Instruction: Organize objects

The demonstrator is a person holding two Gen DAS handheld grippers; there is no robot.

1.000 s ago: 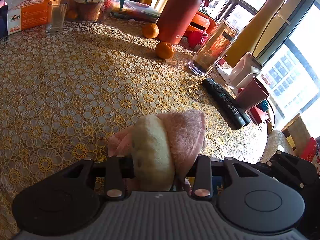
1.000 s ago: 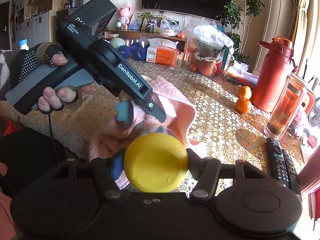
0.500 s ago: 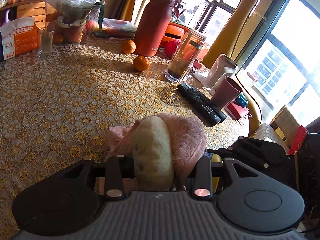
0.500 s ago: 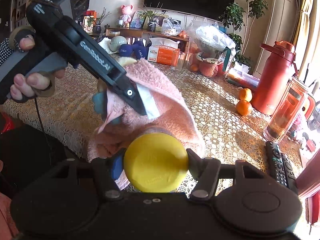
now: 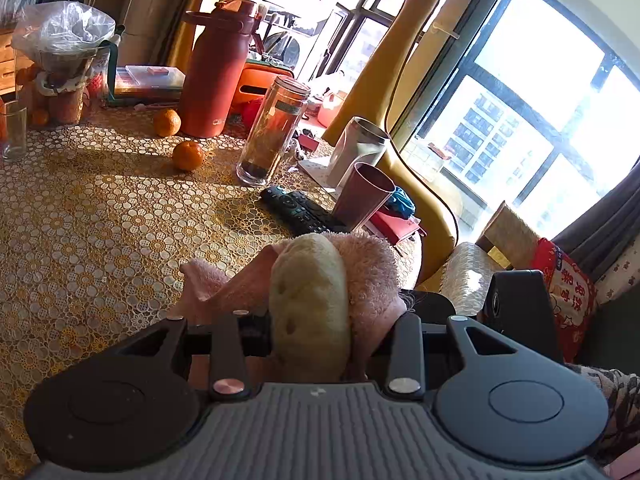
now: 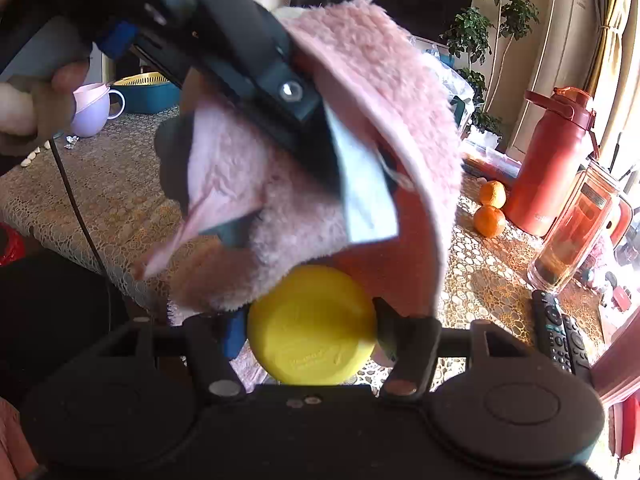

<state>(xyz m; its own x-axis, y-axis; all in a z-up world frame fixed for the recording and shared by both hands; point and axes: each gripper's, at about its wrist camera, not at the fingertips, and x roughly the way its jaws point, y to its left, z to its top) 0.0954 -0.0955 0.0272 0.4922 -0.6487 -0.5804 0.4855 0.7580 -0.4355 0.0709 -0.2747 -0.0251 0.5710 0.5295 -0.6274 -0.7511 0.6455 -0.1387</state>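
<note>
Left wrist view: left gripper (image 5: 310, 320) clamped on pink towel (image 5: 372, 268) w/ a pale lumpy thing (image 5: 308, 304) tucked inside, held up over the lacy tablecloth (image 5: 100, 220). Two oranges (image 5: 188, 155), red flask (image 5: 218, 68), glass bottle (image 5: 274, 132) & remotes (image 5: 300, 210) farther back.

Right wrist view: right gripper (image 6: 312, 326) squeezed tight on yellow cap (image 6: 312, 324). Towel hung just above, touching cap.

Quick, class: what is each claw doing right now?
Left claw: closed on the pink towel.
Right claw: closed on the yellow lid.
</note>
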